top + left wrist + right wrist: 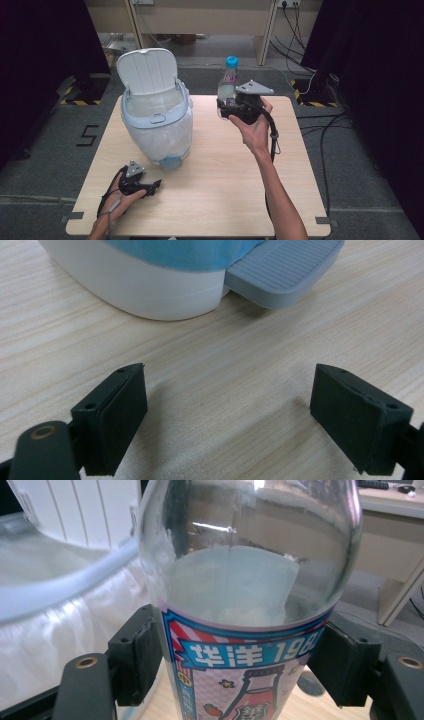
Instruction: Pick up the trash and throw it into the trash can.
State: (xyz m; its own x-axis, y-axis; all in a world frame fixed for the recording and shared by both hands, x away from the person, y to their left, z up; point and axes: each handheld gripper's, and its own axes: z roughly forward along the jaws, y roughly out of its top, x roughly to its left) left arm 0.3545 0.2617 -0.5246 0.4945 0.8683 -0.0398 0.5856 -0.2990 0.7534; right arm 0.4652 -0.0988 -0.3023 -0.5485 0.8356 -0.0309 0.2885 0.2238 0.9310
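From my feed I've got a light wood table (215,195) sitting on grey carpet (45,165), and the main thing standing on it is a white pedal bin (157,117) at the back left, lid up, liner inside. Its grey pedal (285,270) sticks out low at the front, just over the tabletop. There's a black "5" (89,135) marked on the carpet left of the table.

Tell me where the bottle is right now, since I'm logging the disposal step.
In the high view the bottle is upright in the right gripper, above the table's far edge, just right of the open-lidded bin.
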